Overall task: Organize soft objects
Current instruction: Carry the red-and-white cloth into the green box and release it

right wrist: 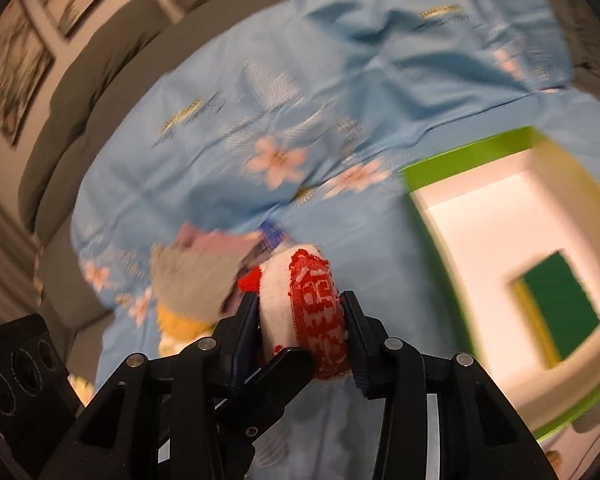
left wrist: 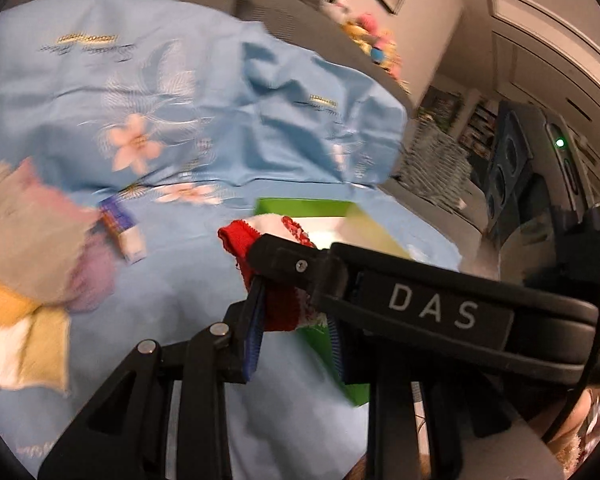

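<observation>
Both grippers were clamped on the same red-and-white sock (right wrist: 308, 312): the right gripper (right wrist: 302, 332) squeezed its rolled body, the left gripper (left wrist: 296, 312) pinched its red end. The sock hung just left of the green-rimmed box (right wrist: 464, 148), above the blue floral sheet (right wrist: 260, 120). A pile of other cloths (left wrist: 28, 248) lay farther left of the box.

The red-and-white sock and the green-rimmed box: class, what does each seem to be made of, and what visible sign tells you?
Red-and-white sock: knitted yarn, likely cotton or wool blend; fuzzy, matte, with a looped woven pattern, squashed between the right gripper fingers.
Green-rimmed box: probably cardboard; flat stiff walls, smooth white inside, though blur leaves plastic possible.
</observation>
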The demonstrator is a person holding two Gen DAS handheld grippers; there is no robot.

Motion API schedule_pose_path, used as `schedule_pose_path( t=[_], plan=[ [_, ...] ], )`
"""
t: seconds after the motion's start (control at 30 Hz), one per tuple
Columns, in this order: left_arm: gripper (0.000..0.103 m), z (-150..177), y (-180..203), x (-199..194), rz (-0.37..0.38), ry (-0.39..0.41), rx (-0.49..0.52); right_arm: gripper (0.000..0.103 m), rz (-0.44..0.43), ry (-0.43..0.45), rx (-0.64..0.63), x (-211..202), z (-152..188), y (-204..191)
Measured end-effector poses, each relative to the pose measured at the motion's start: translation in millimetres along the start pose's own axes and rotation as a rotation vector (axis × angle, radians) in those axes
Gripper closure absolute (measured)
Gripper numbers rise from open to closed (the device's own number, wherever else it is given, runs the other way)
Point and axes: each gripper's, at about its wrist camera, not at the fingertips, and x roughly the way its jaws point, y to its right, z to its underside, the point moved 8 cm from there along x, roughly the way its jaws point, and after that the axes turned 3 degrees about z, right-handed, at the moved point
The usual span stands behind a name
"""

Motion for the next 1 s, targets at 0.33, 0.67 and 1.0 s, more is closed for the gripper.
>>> schedule_pose_path(
  t=[0.33, 0.67, 1.0],
  plan=[
    [0.078, -10, 68, 64, 0.158, -0.067, 0.114, 0.061, 0.129, 0.111, 0.140, -35, -28, 85],
    [0.076, 10, 101, 114, 0.187, -0.193, 0.137, 0.064, 0.209, 0.073, 0.262, -31, -25, 151],
    [0.033, 14, 91, 110, 0.105, -0.178, 0.104, 0.033, 0.292, 0.069, 0.286, -30, -22, 165]
  ],
)
